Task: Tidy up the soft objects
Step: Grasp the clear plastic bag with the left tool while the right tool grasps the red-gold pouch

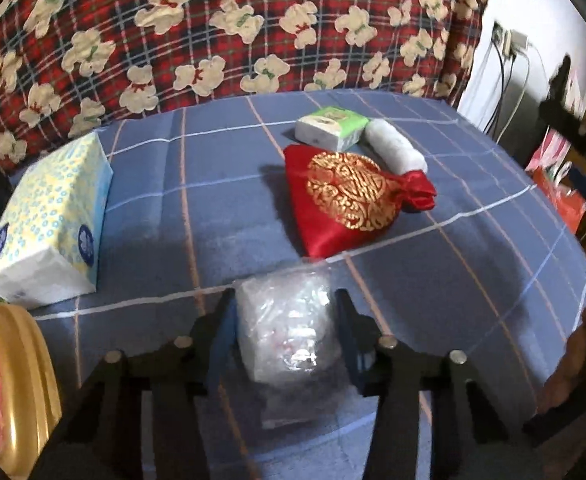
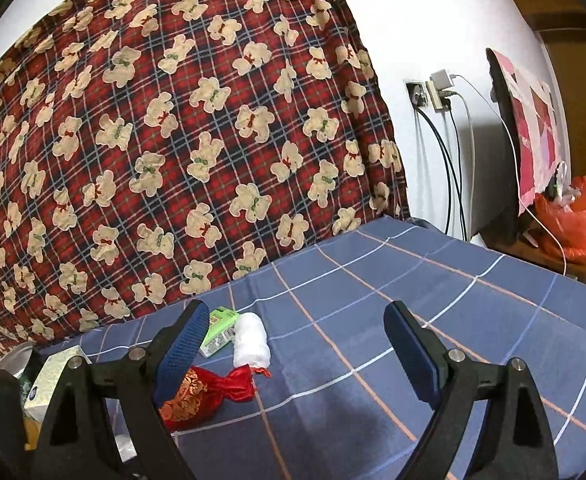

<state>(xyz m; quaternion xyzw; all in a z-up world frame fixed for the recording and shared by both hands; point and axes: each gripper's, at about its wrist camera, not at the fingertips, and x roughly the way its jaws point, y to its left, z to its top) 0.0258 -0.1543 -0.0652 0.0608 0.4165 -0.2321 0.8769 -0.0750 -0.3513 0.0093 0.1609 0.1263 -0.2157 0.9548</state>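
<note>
Black tools (image 2: 293,340), blue pads (image 2: 183,346), silver screws (image 1: 387,343)

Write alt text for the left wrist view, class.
The left gripper grips a clear plastic packet over a blue checked sheet. Beyond lie a red pouch, a green pack and a white roll; a tissue box sits left.

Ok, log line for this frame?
left gripper: shut on clear plastic packet | right gripper: open, holding nothing | red pouch, white roll, green pack: grouped on blue sheet
</note>
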